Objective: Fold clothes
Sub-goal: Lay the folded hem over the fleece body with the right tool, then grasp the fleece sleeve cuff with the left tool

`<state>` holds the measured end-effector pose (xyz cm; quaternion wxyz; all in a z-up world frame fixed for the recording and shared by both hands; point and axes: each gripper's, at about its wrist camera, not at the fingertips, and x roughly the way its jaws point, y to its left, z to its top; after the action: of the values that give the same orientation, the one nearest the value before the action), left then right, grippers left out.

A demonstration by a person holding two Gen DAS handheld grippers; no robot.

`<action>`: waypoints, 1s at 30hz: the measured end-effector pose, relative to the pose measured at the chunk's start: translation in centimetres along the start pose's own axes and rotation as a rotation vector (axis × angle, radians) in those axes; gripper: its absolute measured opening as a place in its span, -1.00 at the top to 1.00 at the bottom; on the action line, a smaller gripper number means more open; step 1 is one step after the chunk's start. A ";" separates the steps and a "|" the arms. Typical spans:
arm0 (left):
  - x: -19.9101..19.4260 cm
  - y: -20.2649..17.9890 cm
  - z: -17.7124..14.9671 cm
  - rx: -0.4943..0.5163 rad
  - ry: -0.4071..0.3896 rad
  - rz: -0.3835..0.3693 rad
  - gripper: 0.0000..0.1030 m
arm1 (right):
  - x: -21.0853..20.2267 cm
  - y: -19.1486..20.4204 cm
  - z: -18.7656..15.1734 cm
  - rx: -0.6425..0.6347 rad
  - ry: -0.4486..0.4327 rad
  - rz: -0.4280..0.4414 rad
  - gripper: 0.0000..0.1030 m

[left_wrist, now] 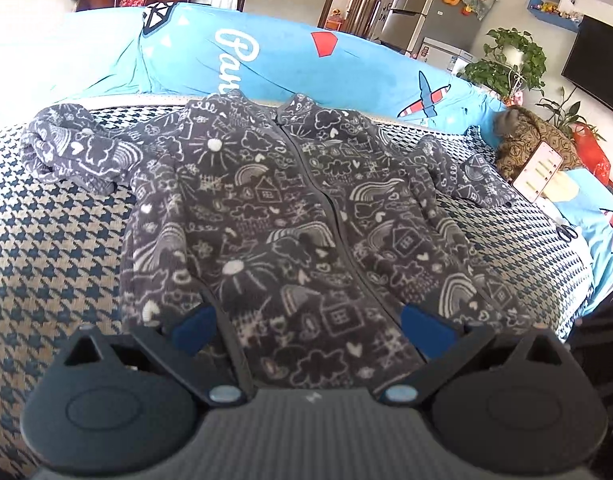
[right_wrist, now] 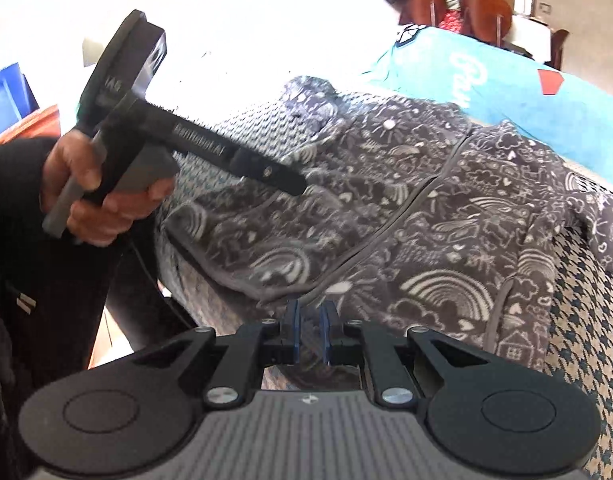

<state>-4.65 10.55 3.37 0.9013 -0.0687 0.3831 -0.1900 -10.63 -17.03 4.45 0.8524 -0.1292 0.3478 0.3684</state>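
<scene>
Nearest the left wrist camera, the left gripper [left_wrist: 308,330] hovers with its blue-padded jaws spread wide apart over the bottom hem of a dark grey fleece jacket with white doodle print [left_wrist: 282,216], nothing pressed between the pads. From the right wrist view, the right gripper [right_wrist: 309,332] has its jaws nearly together with a narrow gap; the lower hem of the jacket sits right at the tips, though whether the pads pinch it cannot be told. A hand [right_wrist: 94,196] at the left of that view grips the handle of the other gripper above the jacket's edge.

Spread front-up with its grey zipper [left_wrist: 326,200] closed, the jacket lies flat on a bed cover of blue and beige houndstooth weave [left_wrist: 54,240], both sleeves stretched out to the sides. Beyond the collar lies a bright blue blanket with white lettering [left_wrist: 266,60]. Farther back stand a steel refrigerator [left_wrist: 410,12] and leafy green plants [left_wrist: 510,60].
</scene>
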 end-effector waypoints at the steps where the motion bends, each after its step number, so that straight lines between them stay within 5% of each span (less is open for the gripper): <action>1: 0.3 0.0 0.0 -0.001 0.006 0.002 -1.00 | 0.1 -0.4 0.2 0.024 -0.009 -0.015 0.72; 5: 1.6 0.1 0.0 -0.013 0.034 0.049 -1.00 | 1.4 -1.1 0.7 0.072 -0.009 -0.098 0.66; 11: 2.7 1.9 -0.5 -0.083 0.100 0.151 -1.00 | 3.7 -3.6 -0.7 0.219 0.140 -0.207 0.42; 14: 2.5 2.5 -0.7 -0.107 0.103 0.162 -1.00 | 3.2 -4.8 -1.7 0.313 0.155 -0.230 0.46; 20: 2.6 4.2 -1.3 -0.168 0.137 0.315 -1.00 | 2.4 -5.3 -2.2 0.383 0.189 -0.304 0.46; 30: 1.8 5.0 -0.6 -0.215 0.088 0.350 -1.00 | 0.7 -6.3 -1.1 0.447 0.084 -0.343 0.36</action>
<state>-2.49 14.47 0.34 0.8905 -0.0883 0.4463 0.0085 -6.26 -21.54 2.95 0.8945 -0.0101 0.4286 0.1271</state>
